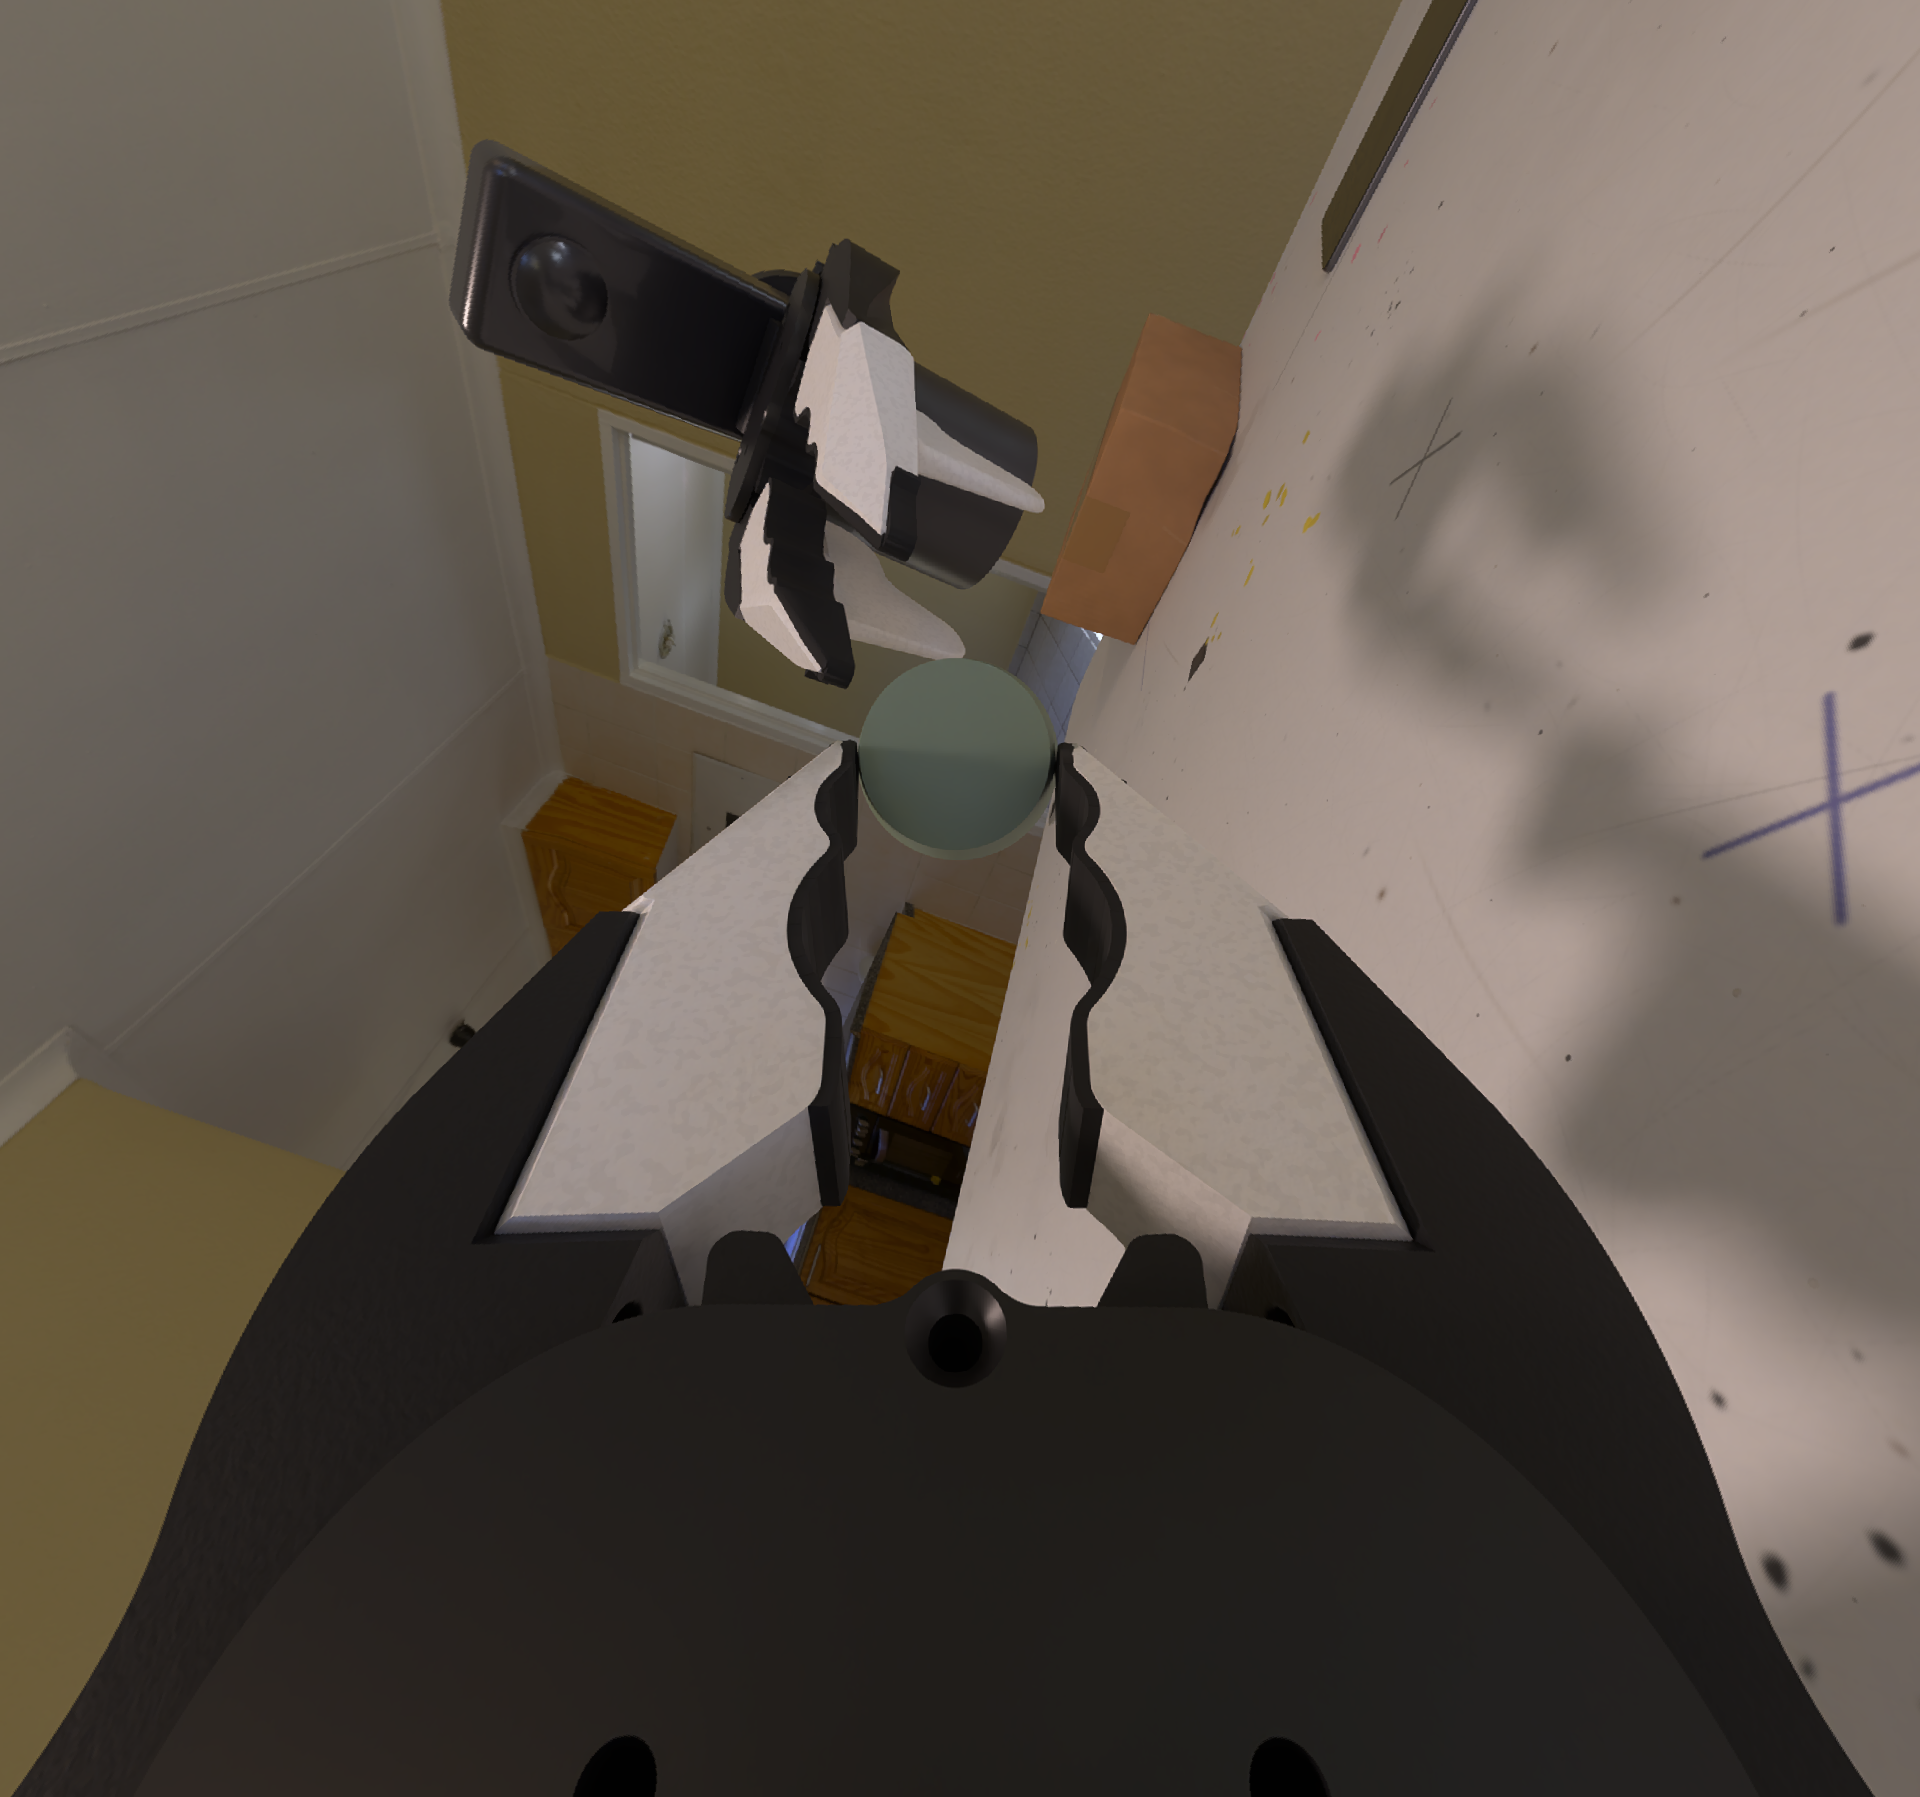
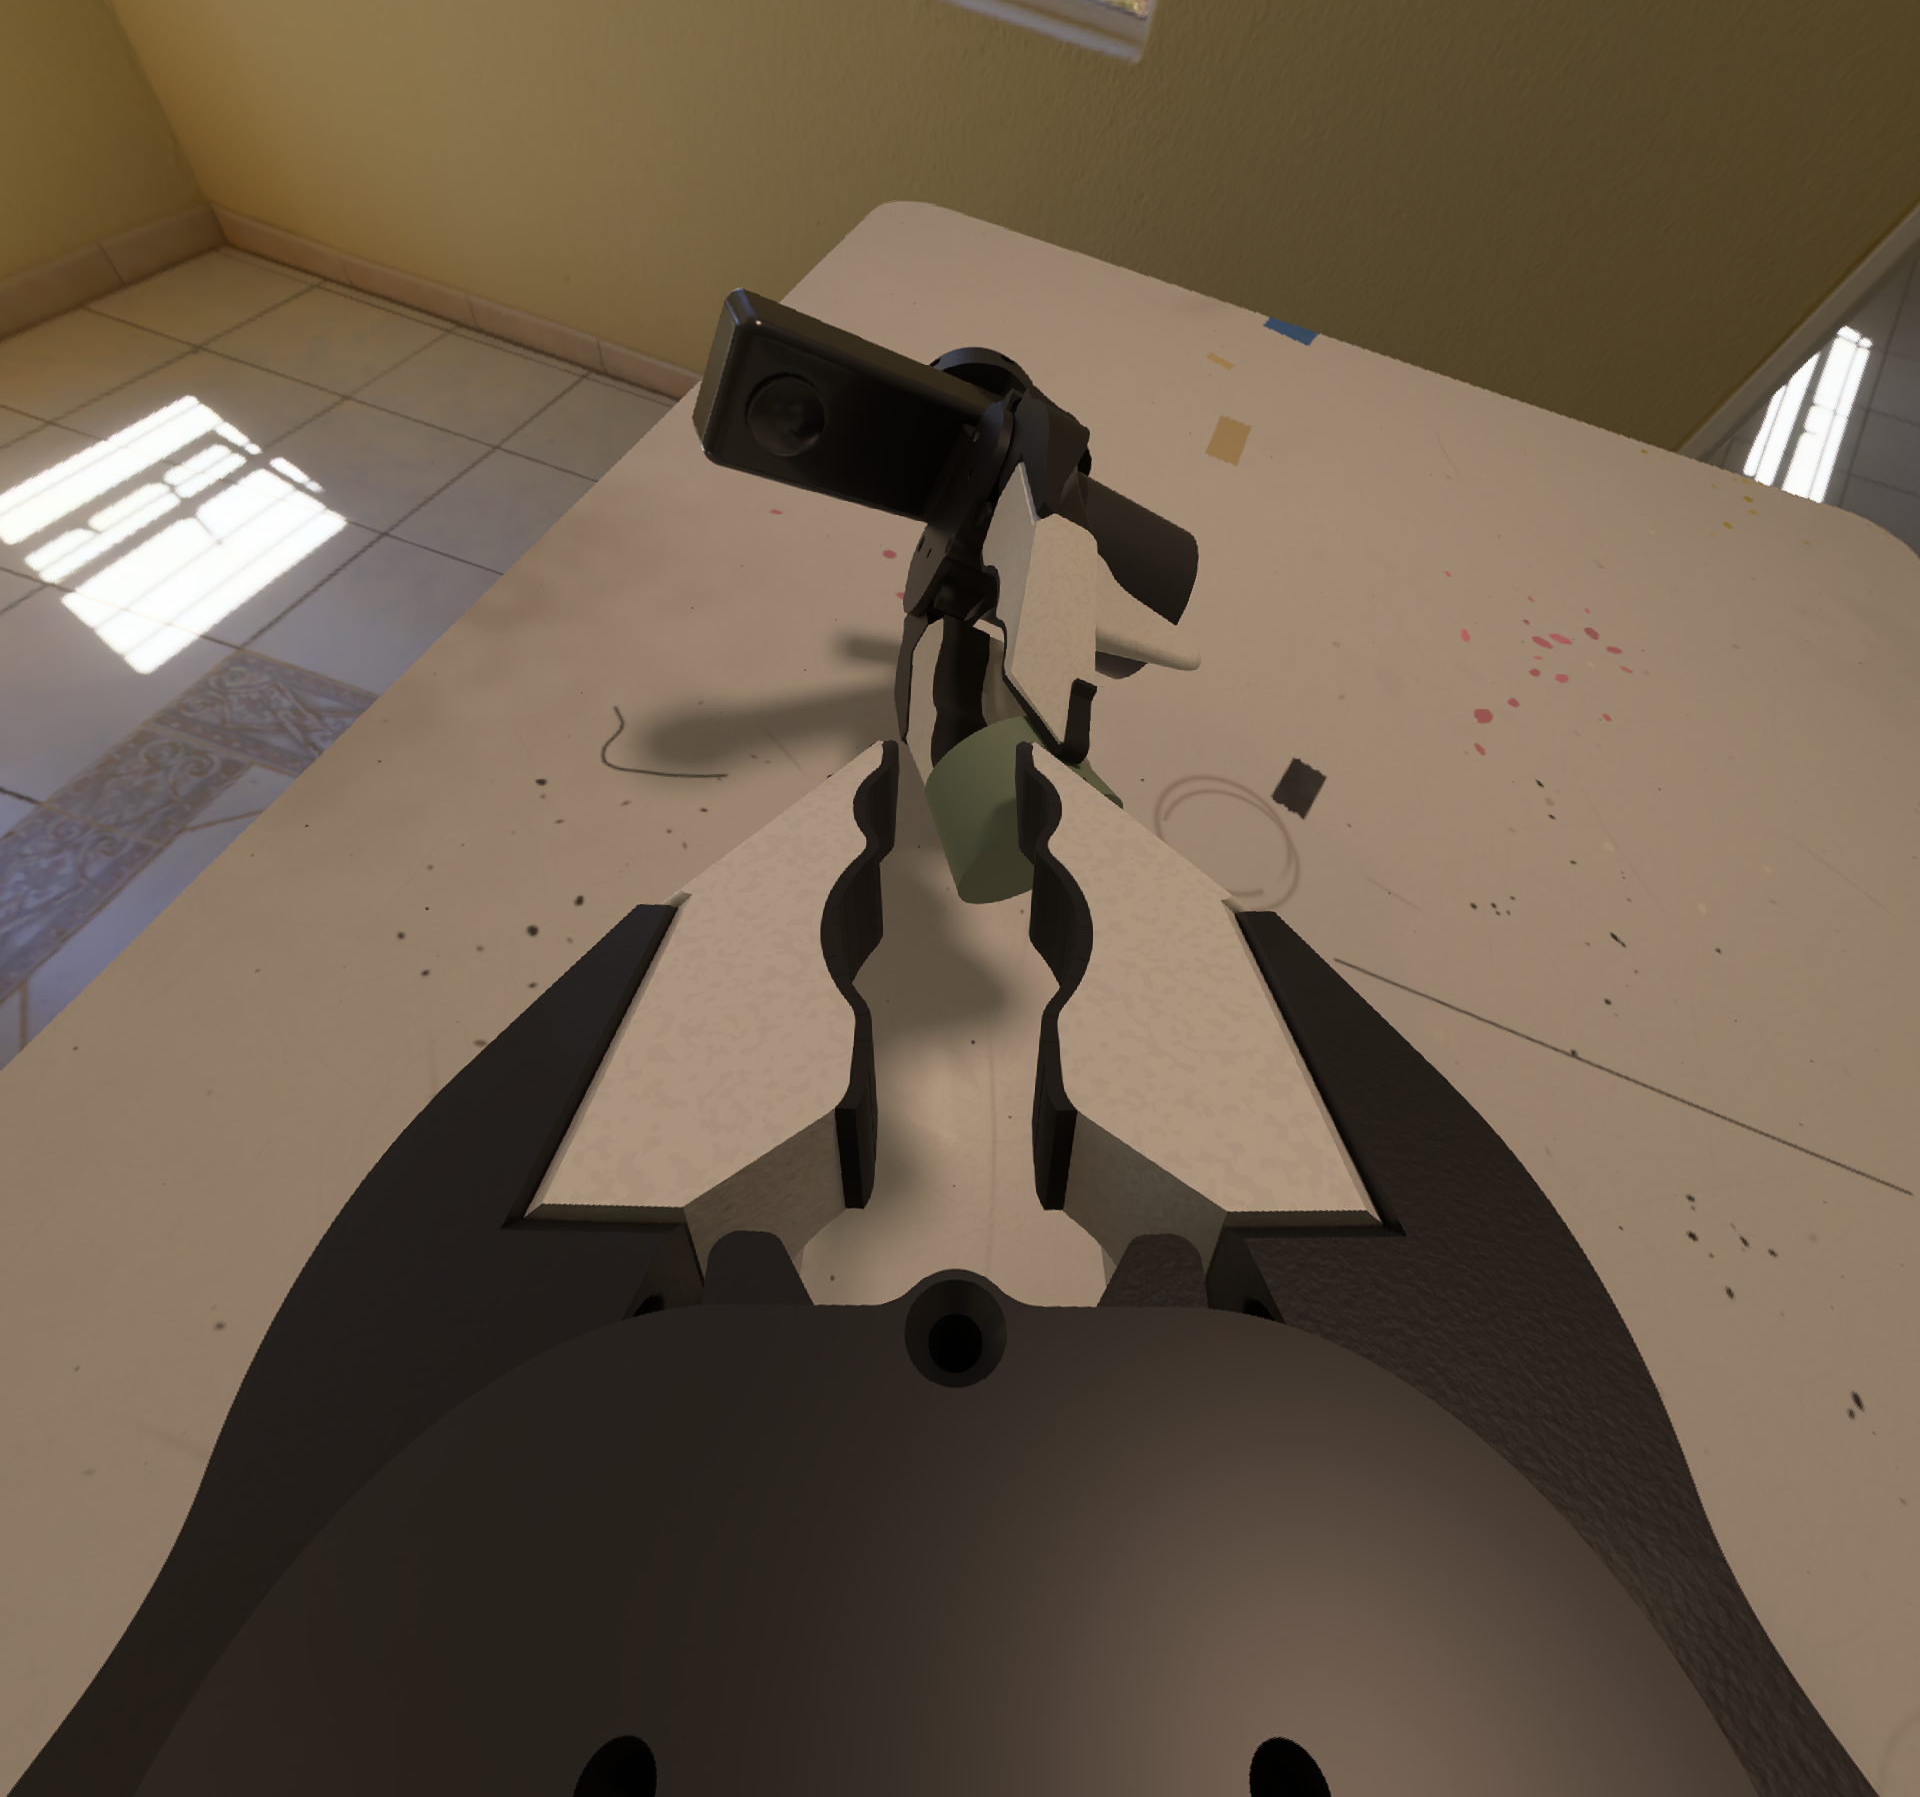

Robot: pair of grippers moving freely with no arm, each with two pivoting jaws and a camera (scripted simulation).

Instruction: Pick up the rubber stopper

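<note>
The left gripper (image 1: 954,760) has the rubber stopper (image 1: 956,771) pinched right at its fingertips, the grey-green round face turned straight toward the camera and a pad pressing each side, so the grip sits at the very end of the fingers with nothing to spare. From the right wrist view the same stopper (image 2: 982,817) reads as a short olive cylinder, its long axis running slantwise down toward this camera, clamped in the left gripper (image 2: 997,739) coming at it from above, and it appears lifted clear of the white table (image 2: 1558,916), with a shadow lying on the surface below. The right gripper (image 2: 954,771) holds nothing, its jaws set narrowly apart with bare tabletop showing between them; the stopper lies just ahead of its tips, a little to the right. The left view shows the pad contact head-on but hides the stopper's length; the right view gives the length and tilt. Only the left view catches the cardboard box (image 1: 1143,480) at the table's edge. Likely call: raise gently, since that tip-only hold could slip.
</note>
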